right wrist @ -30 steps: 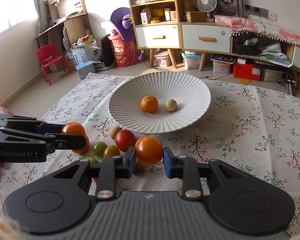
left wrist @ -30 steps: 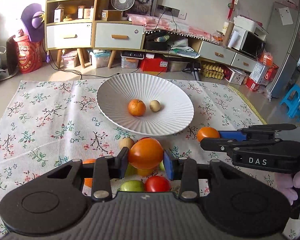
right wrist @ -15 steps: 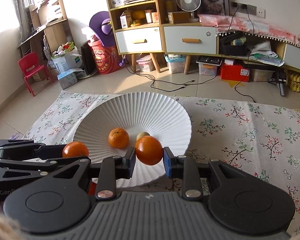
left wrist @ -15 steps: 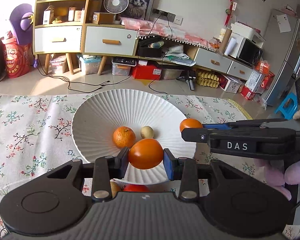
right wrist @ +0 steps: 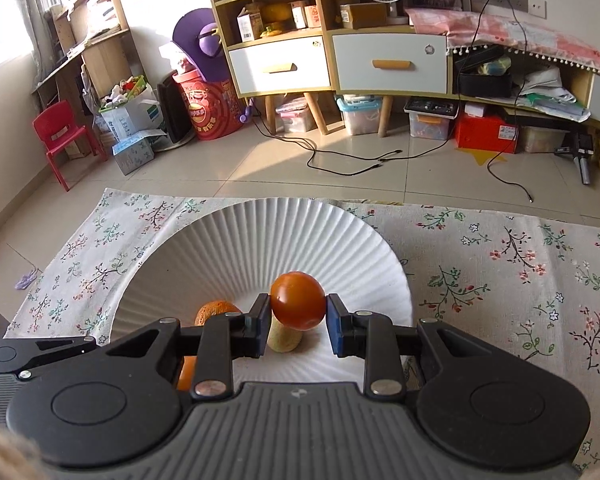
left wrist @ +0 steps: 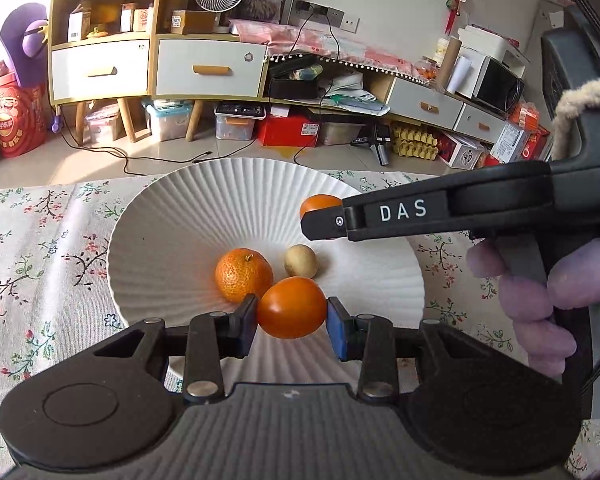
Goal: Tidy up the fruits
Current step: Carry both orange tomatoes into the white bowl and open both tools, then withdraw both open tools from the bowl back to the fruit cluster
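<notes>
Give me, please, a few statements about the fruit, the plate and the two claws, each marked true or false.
1. The left claw is shut on an orange tomato. True.
2. The right claw is empty. False: it grips a reddish-orange tomato.
3. A mandarin and a small beige fruit lie in the white ribbed plate. True.
4. The plate stands on bare wood. False: it stands on a floral cloth.
5. Both claws hover over the plate. True.
</notes>
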Action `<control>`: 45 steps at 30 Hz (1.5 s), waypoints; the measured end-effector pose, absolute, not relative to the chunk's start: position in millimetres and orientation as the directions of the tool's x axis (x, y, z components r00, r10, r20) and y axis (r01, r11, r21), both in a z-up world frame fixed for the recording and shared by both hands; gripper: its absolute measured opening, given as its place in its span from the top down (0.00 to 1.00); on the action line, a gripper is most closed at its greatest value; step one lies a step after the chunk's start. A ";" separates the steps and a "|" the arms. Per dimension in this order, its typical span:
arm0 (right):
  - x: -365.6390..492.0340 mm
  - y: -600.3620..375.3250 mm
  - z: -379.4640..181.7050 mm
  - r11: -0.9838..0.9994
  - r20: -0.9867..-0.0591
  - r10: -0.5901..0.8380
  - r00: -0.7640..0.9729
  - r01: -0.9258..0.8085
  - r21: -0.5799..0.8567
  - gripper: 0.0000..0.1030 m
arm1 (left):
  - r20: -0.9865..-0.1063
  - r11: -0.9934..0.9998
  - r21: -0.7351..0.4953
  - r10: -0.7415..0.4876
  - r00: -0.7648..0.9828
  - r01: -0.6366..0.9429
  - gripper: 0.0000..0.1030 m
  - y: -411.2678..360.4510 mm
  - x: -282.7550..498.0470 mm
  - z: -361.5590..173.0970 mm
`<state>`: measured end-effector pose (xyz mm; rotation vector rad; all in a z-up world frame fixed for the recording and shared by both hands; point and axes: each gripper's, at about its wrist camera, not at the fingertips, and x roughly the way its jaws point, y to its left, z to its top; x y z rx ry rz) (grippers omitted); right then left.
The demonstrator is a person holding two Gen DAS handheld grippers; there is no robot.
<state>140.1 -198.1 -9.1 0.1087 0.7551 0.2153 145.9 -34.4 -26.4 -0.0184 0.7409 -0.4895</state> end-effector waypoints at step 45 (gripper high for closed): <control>69.1 -208.2 20.6 0.969 -0.618 0.238 0.749 -0.142 0.201 0.21 | -0.622 0.912 -0.114 -0.374 0.688 0.393 0.17 -15.4 89.6 9.0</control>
